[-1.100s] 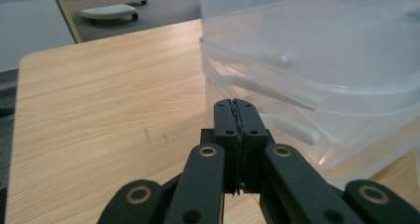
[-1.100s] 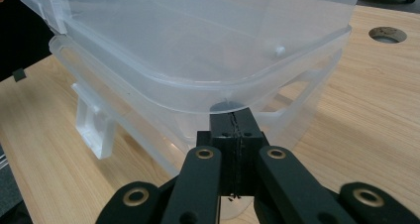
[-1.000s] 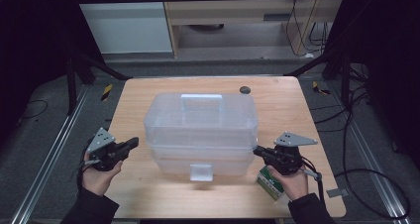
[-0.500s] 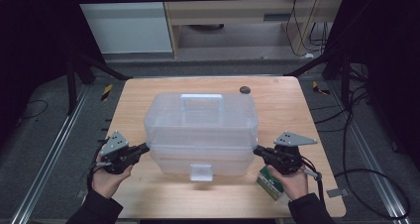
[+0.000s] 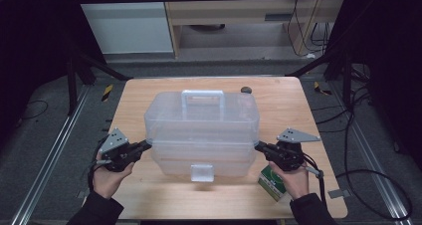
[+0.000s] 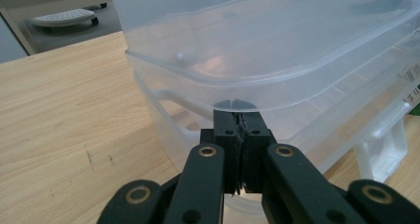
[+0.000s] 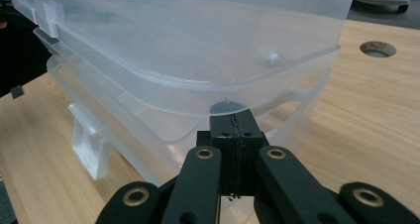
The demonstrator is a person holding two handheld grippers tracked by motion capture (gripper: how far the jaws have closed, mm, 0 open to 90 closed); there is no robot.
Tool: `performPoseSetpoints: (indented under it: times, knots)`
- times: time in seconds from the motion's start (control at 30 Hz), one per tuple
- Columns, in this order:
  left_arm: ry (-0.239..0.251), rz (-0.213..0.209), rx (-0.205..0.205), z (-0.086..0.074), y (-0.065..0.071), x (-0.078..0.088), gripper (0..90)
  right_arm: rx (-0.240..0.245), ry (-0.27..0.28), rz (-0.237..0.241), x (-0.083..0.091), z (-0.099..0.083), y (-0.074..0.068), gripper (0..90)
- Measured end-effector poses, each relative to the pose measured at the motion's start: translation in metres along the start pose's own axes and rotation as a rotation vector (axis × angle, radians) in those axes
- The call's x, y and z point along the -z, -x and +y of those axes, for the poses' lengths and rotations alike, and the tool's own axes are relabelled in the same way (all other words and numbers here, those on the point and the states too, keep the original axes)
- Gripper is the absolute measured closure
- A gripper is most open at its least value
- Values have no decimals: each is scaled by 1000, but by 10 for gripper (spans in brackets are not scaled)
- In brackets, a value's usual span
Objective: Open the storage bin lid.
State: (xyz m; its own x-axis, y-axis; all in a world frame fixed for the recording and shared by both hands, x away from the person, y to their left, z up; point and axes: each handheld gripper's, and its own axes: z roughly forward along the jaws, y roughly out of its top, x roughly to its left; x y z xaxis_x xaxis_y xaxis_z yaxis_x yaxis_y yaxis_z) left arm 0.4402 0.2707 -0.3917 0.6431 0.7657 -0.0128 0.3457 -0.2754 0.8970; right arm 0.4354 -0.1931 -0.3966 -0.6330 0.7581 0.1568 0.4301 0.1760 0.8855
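In the lower middle of the high view, the left gripper (image 5: 145,145) and right gripper (image 5: 258,145), both with jaws pressed together and empty, are wedged under the lid rim (image 6: 237,92) at either end of the clear storage box (image 5: 201,130). The step looks like prying the lid up; next, both tips likely need to lift evenly together.

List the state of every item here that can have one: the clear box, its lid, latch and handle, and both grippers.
Clear plastic box: on the table, lid raised off the base.
Lid: lifted at the front, gap above the base rim.
Front latch: unfastened, hanging down.
Handle: upright on the lid.
Left gripper: shut, tips under the lid's edge.
Right gripper: shut, tips under the lid's edge.
Green packet: lying flat by the right hand.
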Motion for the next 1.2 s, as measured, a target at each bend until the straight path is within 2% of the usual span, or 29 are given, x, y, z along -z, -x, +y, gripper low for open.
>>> performPoseSetpoints:
  times: [0.2,0.57,0.87,1.0,1.2]
  knots:
    - [31,6,1,9,-1,1,880,-10,26,4,1,8,3,900]
    - [54,21,2,20,-3,-3,875,-15,53,5,2,20,6,900]
    - [59,22,-8,20,-3,-3,862,-11,53,9,2,21,6,900]
    - [46,32,-10,17,-4,-3,825,-9,51,9,2,20,6,900]
    - [46,103,-20,12,-8,0,723,-4,42,13,1,20,5,900]
